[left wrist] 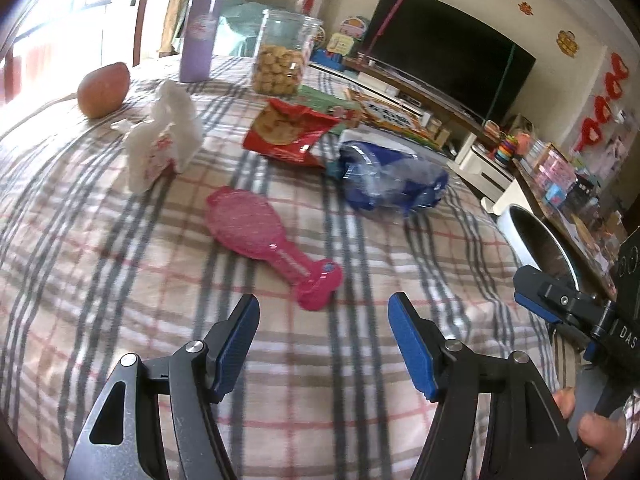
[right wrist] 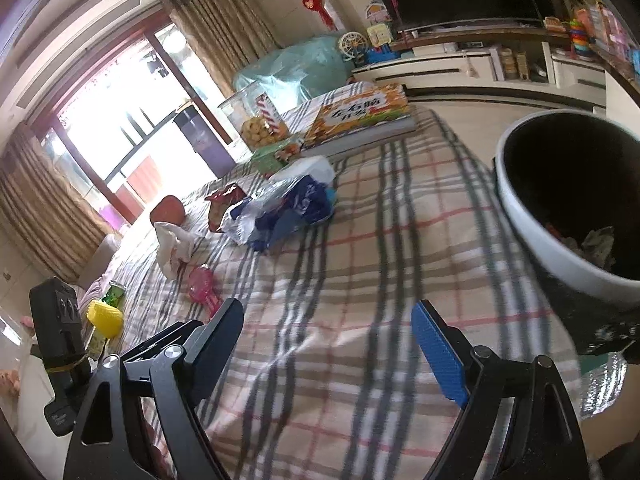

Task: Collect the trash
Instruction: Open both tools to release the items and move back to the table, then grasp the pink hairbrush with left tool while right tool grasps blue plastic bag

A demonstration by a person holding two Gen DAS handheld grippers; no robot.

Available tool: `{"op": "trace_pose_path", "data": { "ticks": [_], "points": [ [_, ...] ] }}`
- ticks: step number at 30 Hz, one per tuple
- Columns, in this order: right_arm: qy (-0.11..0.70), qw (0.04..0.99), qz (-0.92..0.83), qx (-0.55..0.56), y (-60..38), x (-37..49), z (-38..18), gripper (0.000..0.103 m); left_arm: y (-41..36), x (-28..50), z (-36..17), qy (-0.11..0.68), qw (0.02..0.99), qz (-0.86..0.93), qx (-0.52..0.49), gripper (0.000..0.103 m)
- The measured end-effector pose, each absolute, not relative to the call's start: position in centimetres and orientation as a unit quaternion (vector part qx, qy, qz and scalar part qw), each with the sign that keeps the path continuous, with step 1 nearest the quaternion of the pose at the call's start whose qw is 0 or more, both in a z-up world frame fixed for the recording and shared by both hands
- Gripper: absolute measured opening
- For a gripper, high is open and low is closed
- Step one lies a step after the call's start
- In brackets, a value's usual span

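You have a soft woven plaid cloth point(left wrist: 120, 280), a glossy crinkled red foil packet point(left wrist: 286, 130), a clear blue-printed plastic bag point(left wrist: 390, 180), crumpled white paper point(left wrist: 164, 140) and a smooth white-rimmed bin point(right wrist: 532, 228).

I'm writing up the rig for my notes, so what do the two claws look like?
Both claws are alike. The left claw has black metal linkage arms with silver pivot pins and ribbed blue pads. The right claw matches, and its body shows white lettering in the left view.
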State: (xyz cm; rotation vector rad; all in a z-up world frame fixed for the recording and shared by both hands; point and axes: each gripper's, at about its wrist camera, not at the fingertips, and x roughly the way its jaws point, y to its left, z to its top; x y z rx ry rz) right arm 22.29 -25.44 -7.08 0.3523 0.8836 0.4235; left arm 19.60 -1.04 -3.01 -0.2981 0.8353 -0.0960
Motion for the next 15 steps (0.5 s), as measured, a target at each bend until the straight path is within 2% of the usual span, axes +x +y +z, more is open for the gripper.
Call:
{"op": "trace_pose_path", "data": {
  "ticks": [15],
  "points": [
    [0.434, 0.858, 0.224, 0.160, -21.8, 23.5, -8.0, 0.090, 2.9, 20.7, -3.5, 0.410, 0.897, -0.005, -0.166, 0.067]
  ]
}}
